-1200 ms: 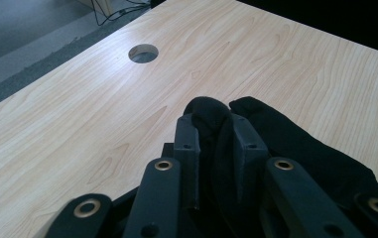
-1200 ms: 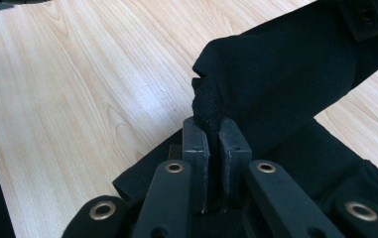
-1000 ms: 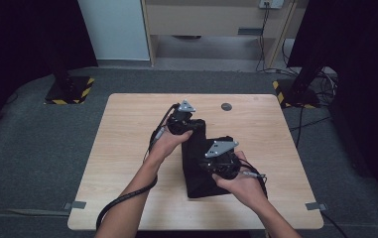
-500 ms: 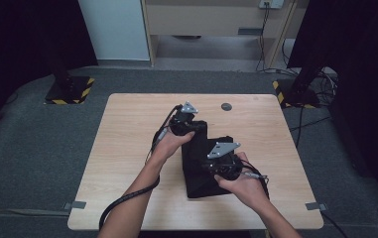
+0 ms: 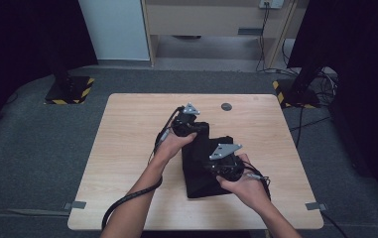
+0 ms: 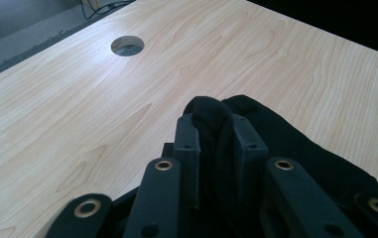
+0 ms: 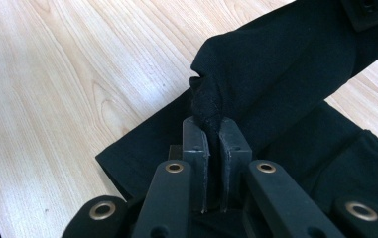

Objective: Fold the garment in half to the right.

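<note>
Jaws of both grippers are clamped on bunched folds of a black cloth [image 5: 201, 163] that lies right of centre on the table [image 5: 127, 148]. By the left gripper [image 6: 215, 136] a pinch of fabric is held at the cloth's far end, so that end can be lifted or carried over. By the right gripper [image 7: 211, 134] a ridge of fabric is nipped nearer the person, with a layer raised off the rest. Two separate holds appear to be kept so the cloth can be folded evenly, not dragged.
</note>
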Tool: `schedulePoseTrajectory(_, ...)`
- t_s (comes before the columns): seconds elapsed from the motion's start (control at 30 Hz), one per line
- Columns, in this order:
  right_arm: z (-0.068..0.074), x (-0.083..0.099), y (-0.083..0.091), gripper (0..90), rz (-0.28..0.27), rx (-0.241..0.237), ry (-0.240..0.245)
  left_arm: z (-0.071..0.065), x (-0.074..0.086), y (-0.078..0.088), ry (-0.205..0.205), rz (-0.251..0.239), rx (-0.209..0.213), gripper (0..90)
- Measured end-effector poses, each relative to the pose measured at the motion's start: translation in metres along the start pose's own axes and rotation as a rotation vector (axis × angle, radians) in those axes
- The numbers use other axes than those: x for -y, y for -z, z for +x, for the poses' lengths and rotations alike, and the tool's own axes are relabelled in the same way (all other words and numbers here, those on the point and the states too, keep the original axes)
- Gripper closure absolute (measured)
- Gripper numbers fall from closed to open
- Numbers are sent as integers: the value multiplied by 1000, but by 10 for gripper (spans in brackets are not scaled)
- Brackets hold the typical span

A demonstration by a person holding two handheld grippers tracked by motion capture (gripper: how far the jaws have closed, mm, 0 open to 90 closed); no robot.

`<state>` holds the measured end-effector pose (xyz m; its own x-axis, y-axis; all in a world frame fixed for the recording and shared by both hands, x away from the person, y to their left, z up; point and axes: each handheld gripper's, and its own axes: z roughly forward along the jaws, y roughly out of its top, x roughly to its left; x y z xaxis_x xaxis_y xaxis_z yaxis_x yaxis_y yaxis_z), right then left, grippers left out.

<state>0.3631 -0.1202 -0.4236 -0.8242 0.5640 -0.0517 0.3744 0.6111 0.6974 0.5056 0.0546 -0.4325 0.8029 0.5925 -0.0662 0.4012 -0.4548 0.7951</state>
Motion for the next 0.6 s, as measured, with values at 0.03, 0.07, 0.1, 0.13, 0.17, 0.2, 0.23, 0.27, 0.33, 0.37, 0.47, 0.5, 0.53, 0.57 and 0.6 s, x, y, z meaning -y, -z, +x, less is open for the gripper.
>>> schedulePoseTrajectory(0.03, 0, 1, 0, 847, 2, 1, -1, 0, 0, -1, -1, 0, 2, 766)
schedulePoseTrajectory(0.07, 0, 2, 0, 847, 4, 1, -2, -1, 0, -2, -3, 5, 3, 766)
schedulePoseTrajectory(0.1, 0, 3, 0, 847, 5, 0, -2, -1, 1, -3, -1, 8, 1, 766)
schedulePoseTrajectory(0.13, -1, 4, 0, 847, 6, 0, -3, -2, 1, -4, -1, 11, 3, 766)
schedulePoseTrajectory(0.17, -1, 5, -1, 847, 8, 0, -6, -2, 1, -5, -1, 12, 4, 766)
schedulePoseTrajectory(0.2, -2, 6, -1, 847, 7, -1, -10, -2, 1, -6, -1, 12, 3, 766)
schedulePoseTrajectory(0.23, -2, 7, -1, 847, 6, 0, -13, -3, 0, -7, -2, 15, 4, 765)
schedulePoseTrajectory(0.27, -2, 8, -1, 847, 5, 0, -13, -3, 0, -8, -2, 14, 4, 765)
schedulePoseTrajectory(0.33, -3, 9, -1, 846, 6, 0, -16, -4, 1, -9, -2, 11, 5, 765)
schedulePoseTrajectory(0.37, -3, 10, -1, 846, 6, 0, -17, -4, 1, -10, -2, 13, 6, 765)
schedulePoseTrajectory(0.47, -4, 10, 0, 846, 6, 1, -17, -5, 1, -11, -3, 15, 6, 764)
schedulePoseTrajectory(0.5, -4, 10, 0, 846, 7, 0, -18, -5, 1, -11, -10, 18, 6, 764)
schedulePoseTrajectory(0.53, -4, 11, 0, 846, 7, 0, -17, -5, 1, -11, -11, 17, 7, 764)
schedulePoseTrajectory(0.57, -4, 11, 0, 846, 8, -1, -18, -5, 1, -12, -13, 17, 9, 763)
schedulePoseTrajectory(0.6, -3, 11, -1, 846, 8, 0, -17, -5, 1, -12, -14, 17, 9, 763)
